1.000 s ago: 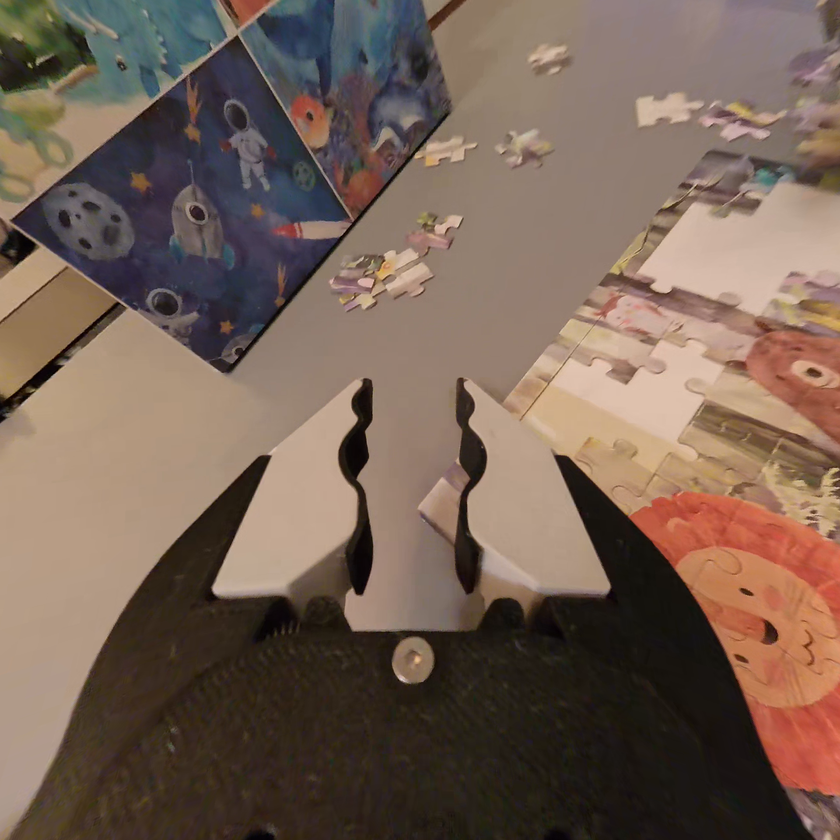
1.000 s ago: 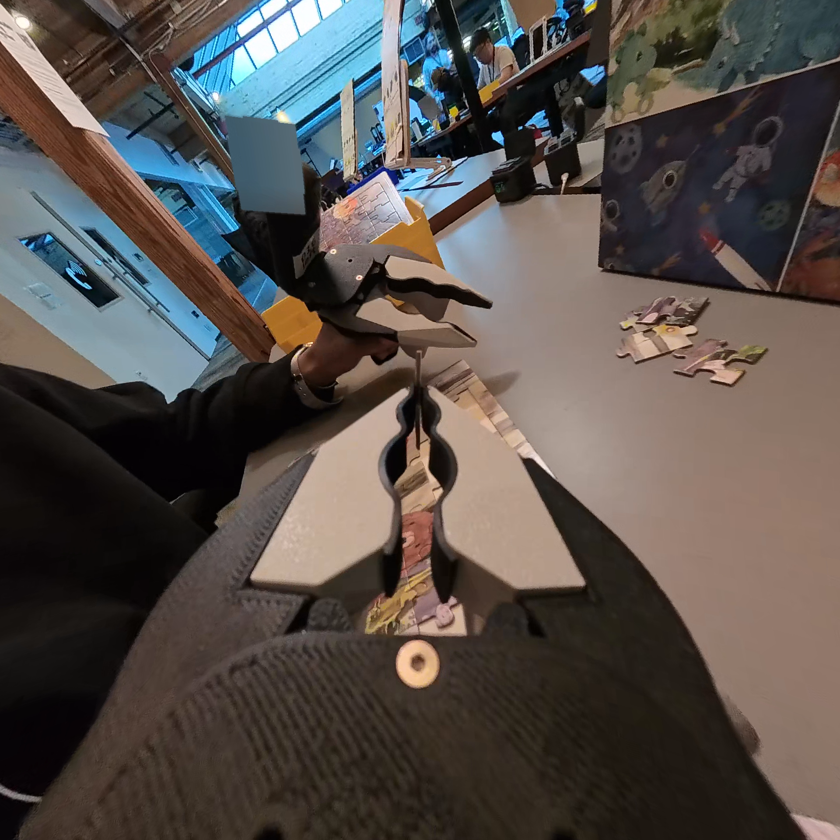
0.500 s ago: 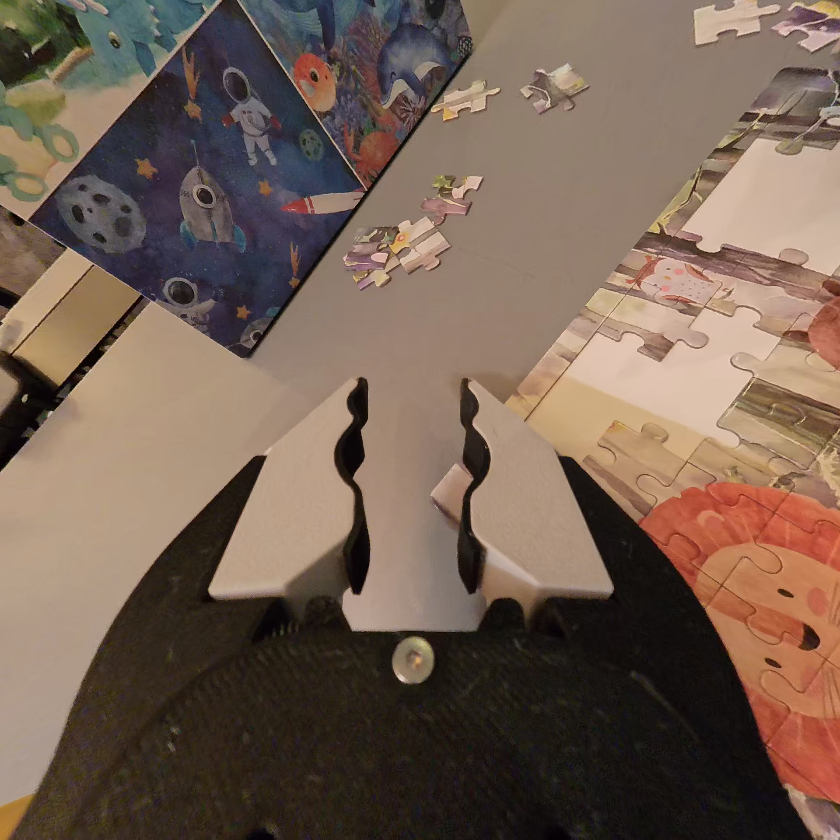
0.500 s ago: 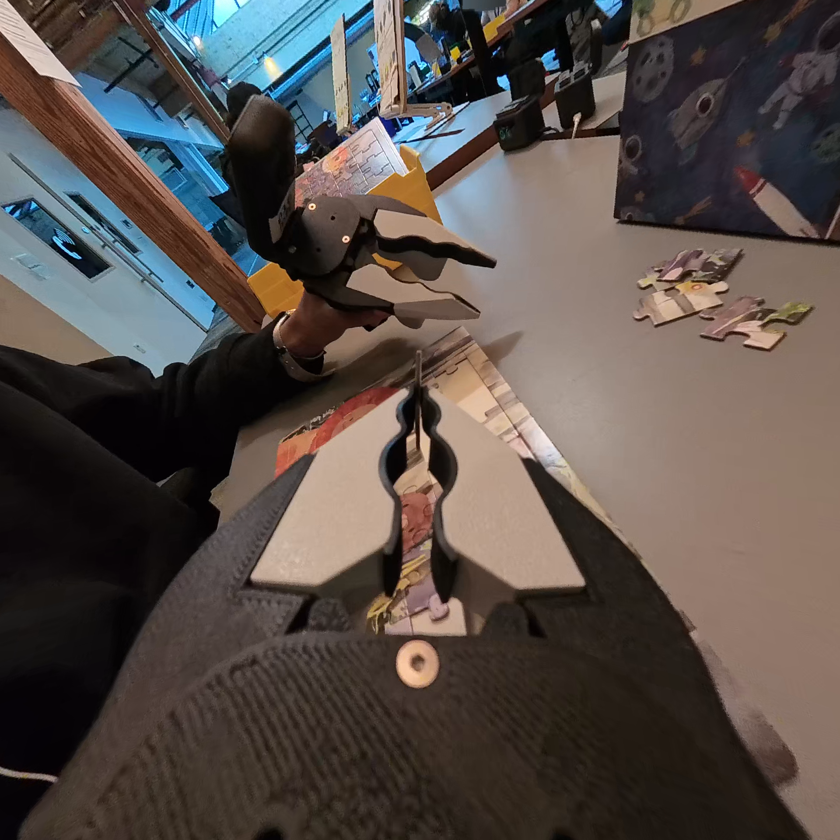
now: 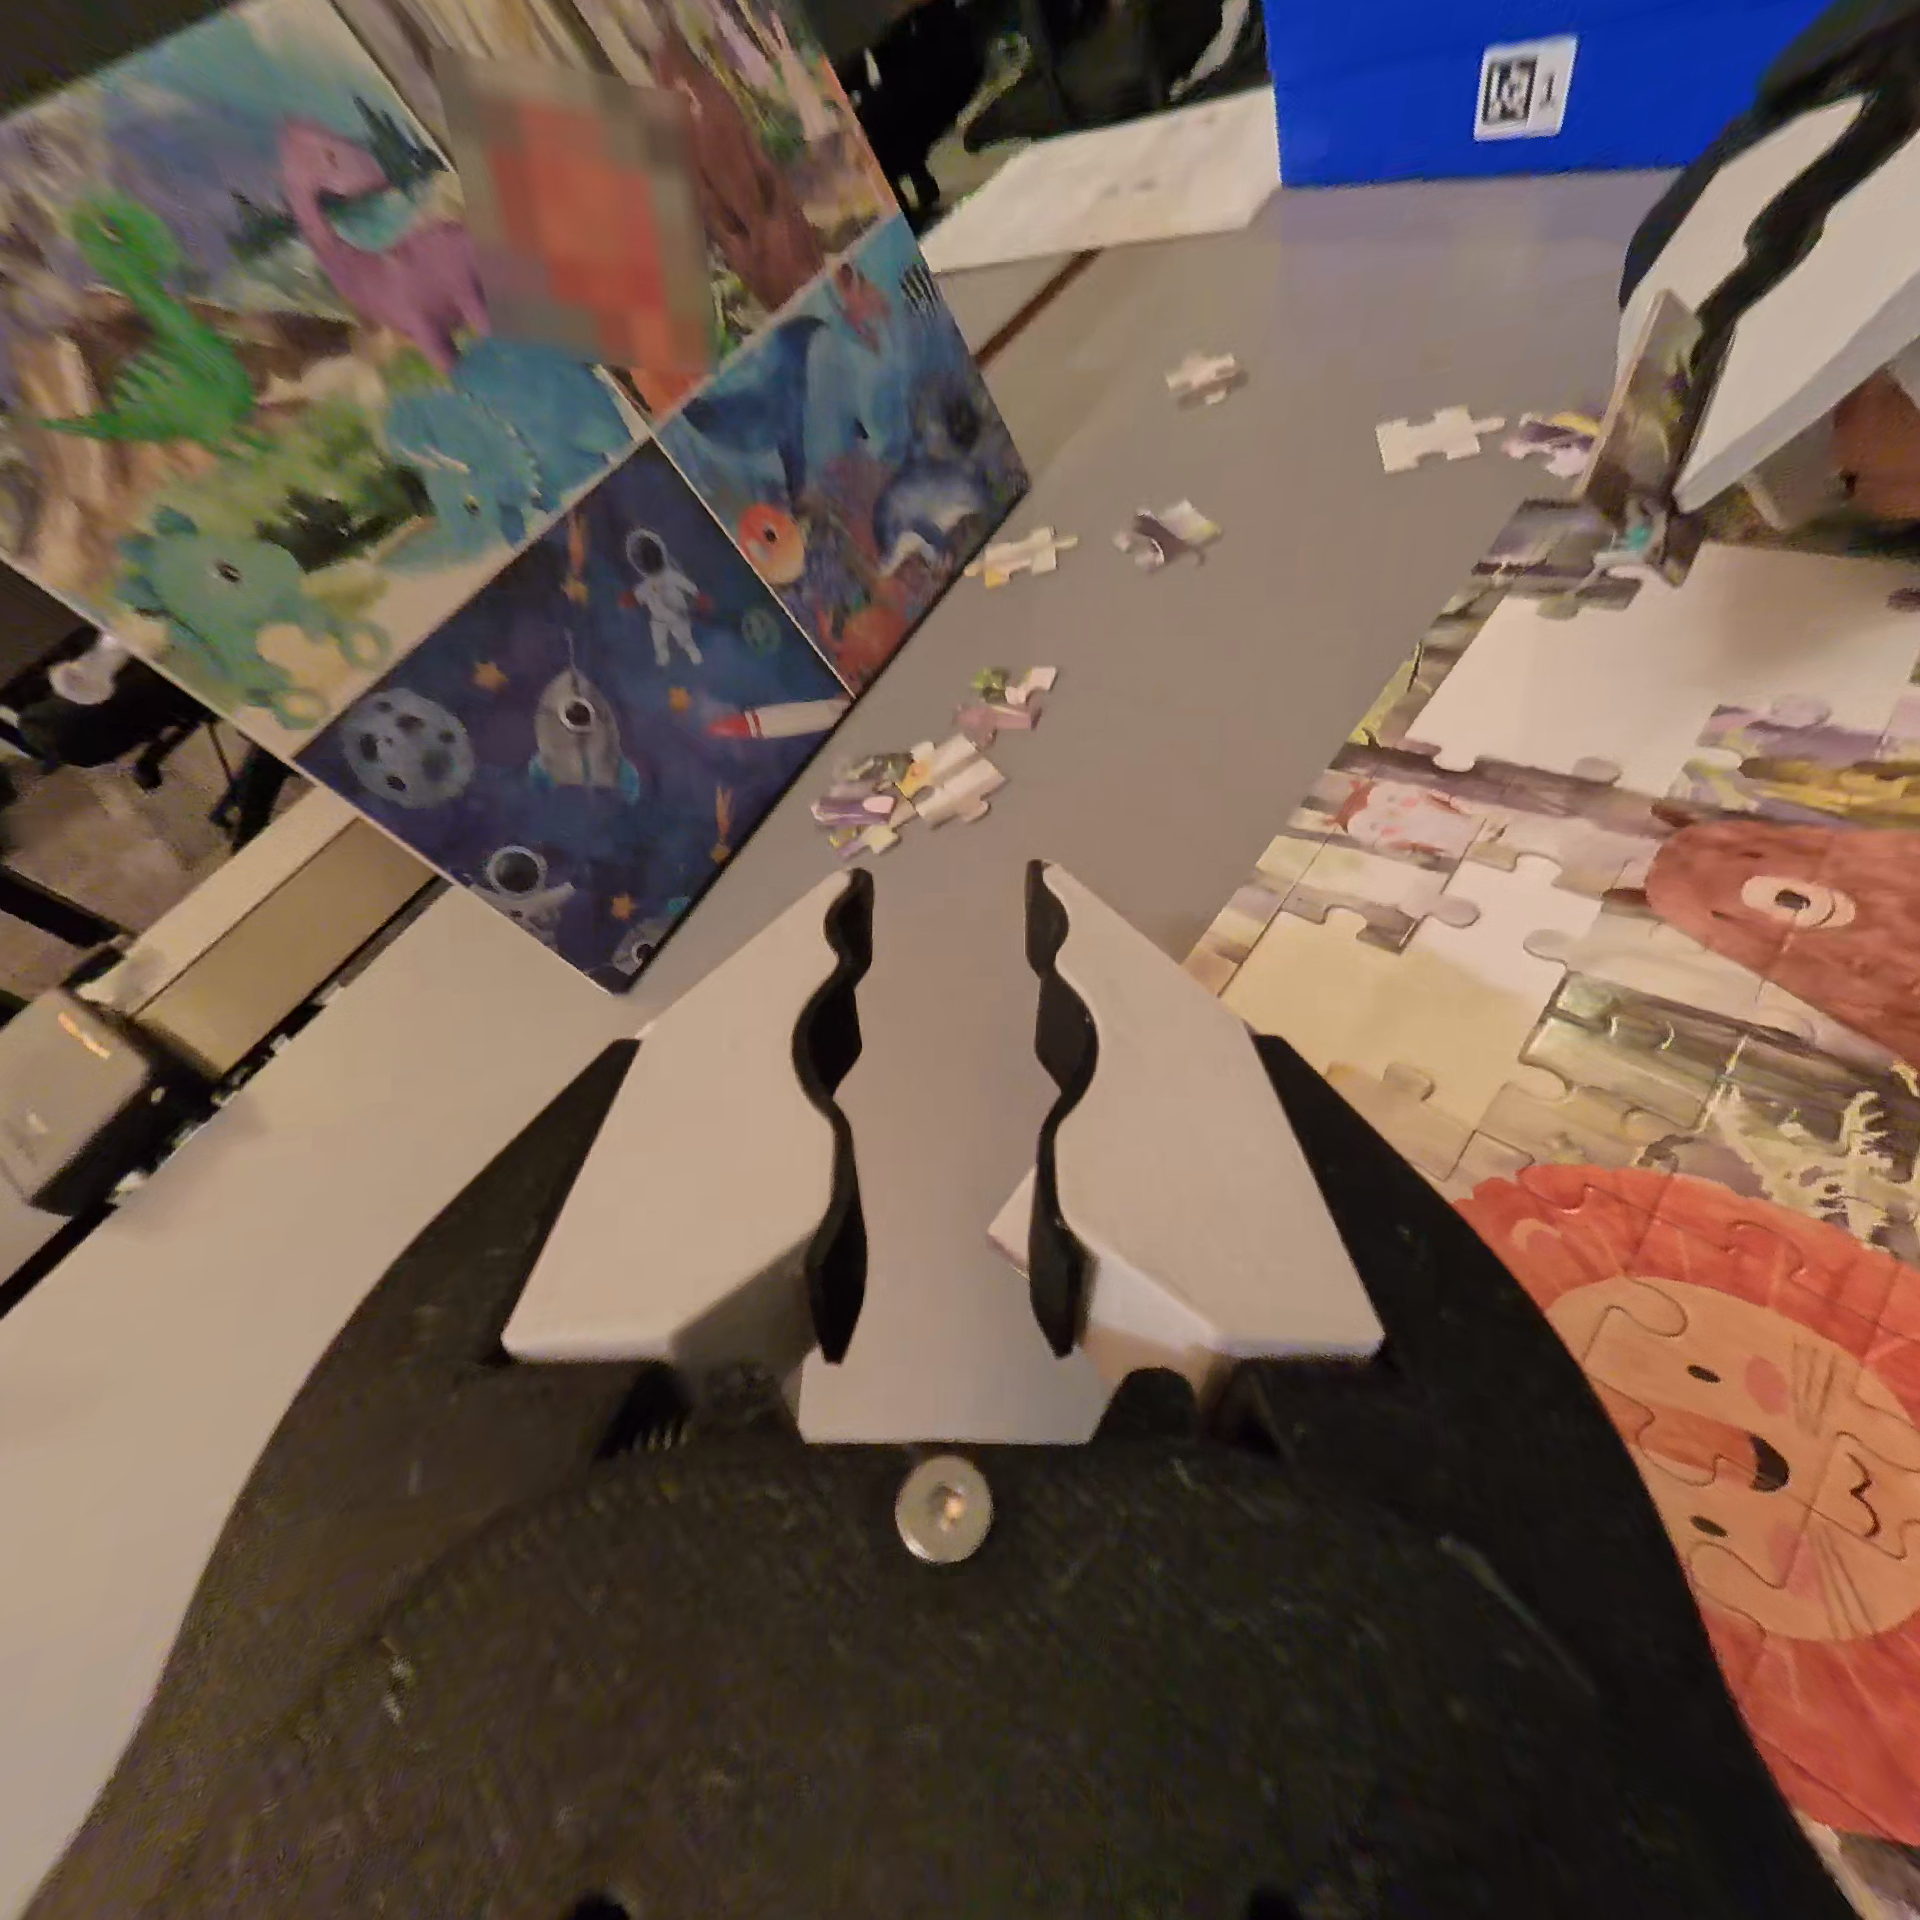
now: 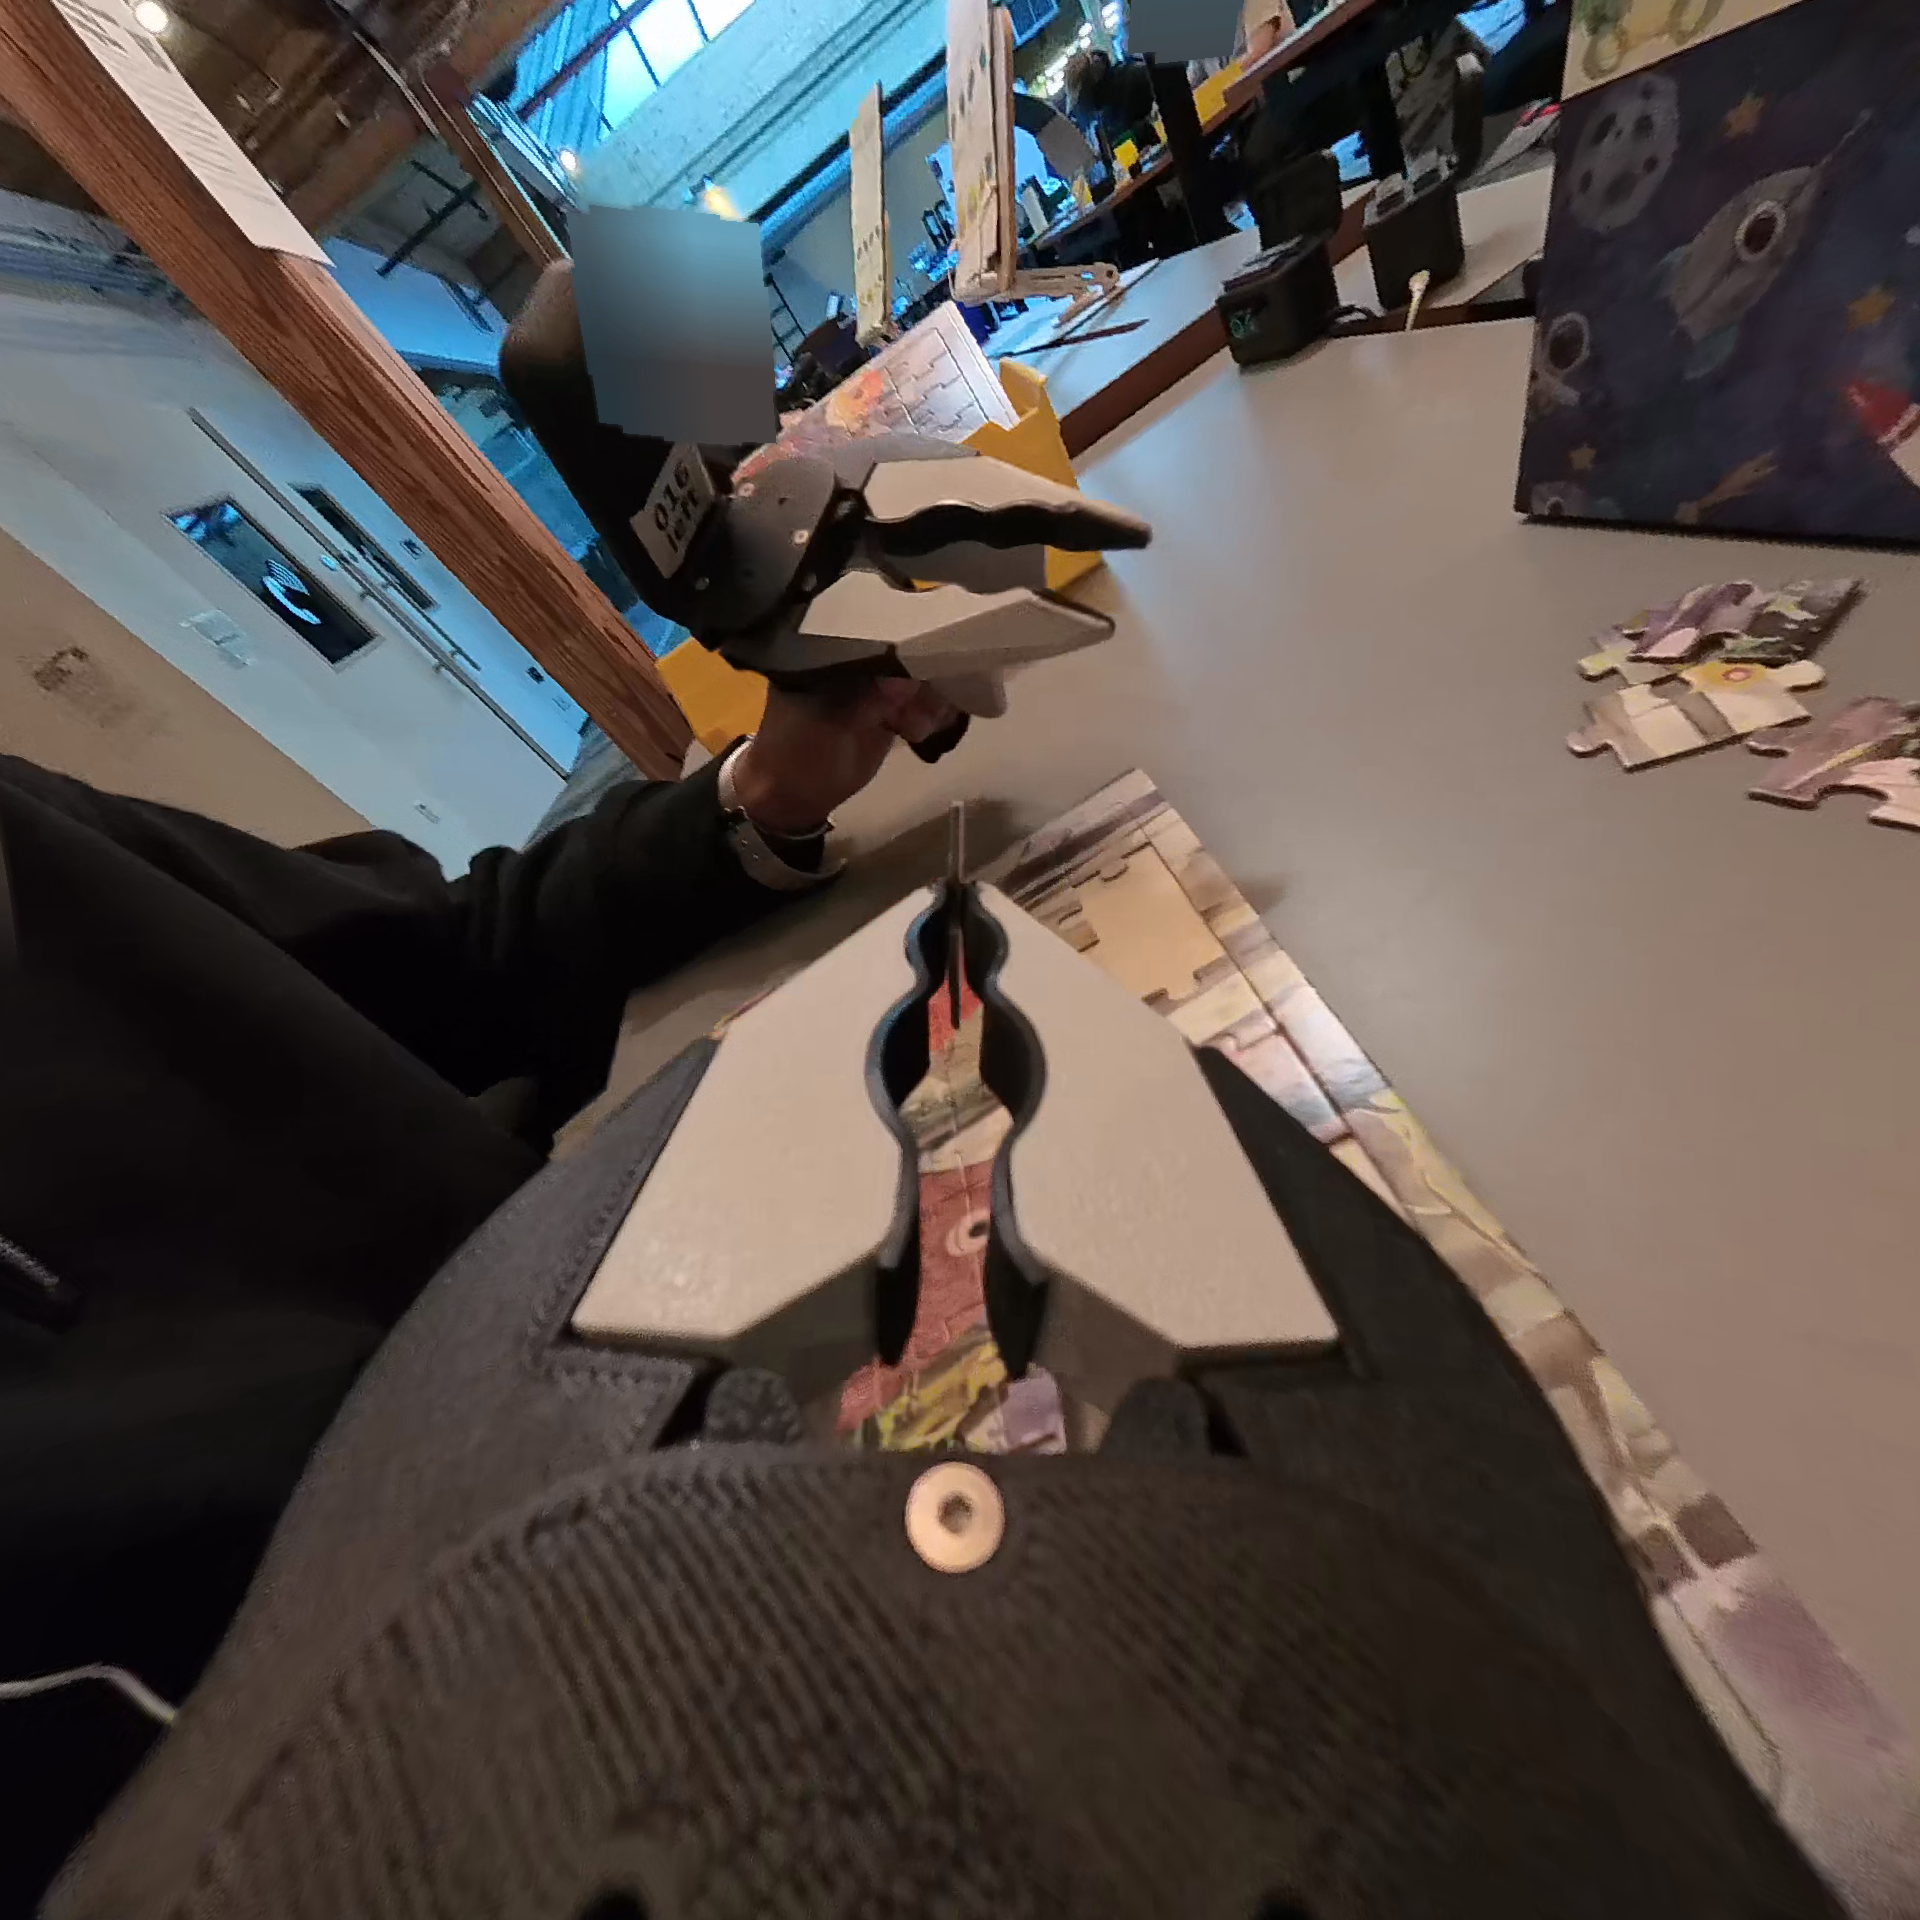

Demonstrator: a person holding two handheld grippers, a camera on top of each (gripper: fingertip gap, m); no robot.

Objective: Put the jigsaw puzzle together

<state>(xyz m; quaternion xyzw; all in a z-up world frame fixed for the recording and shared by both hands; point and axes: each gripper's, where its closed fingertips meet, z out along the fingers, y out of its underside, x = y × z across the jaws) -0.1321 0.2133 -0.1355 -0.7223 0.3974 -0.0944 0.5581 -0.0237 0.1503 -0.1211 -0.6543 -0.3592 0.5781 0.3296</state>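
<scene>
**Right claw pinches one piece above the half-built puzzle**

The jigsaw puzzle (image 5: 1621, 1049) lies flat on the grey table (image 5: 1164, 665), partly assembled: a lion's face and a brown bear are complete, while bare white gaps remain along its far side. The right gripper (image 6: 954, 894) is closed on a single puzzle piece (image 6: 955, 847), held edge-on so that only its thin rim pokes up past the fingertips. In the left wrist view that same piece (image 5: 1652, 416) shows as a dark, upright card hanging from the right gripper (image 5: 1688, 478) over the puzzle's far corner, its lower edge very near the assembled border; whether it touches cannot be told.

The left gripper (image 5: 948, 883) carries nothing, its jaws a moderate width apart, above bare table just beside the puzzle's left edge. From the right wrist view it (image 6: 1122, 582) hovers clear of the surface, gripped by a hand (image 6: 831, 748) in a dark sleeve.

Loose pieces (image 5: 914, 779) lie scattered on the table to the left of the puzzle, a small cluster nearest the left gripper and others farther off. Beyond them stands an illustrated box (image 5: 582, 665) showing astronauts, sea life and dinosaurs. A blue bin (image 5: 1455, 94) sits at the far edge, and a yellow bin (image 6: 1029, 436) stands behind the left gripper.
</scene>
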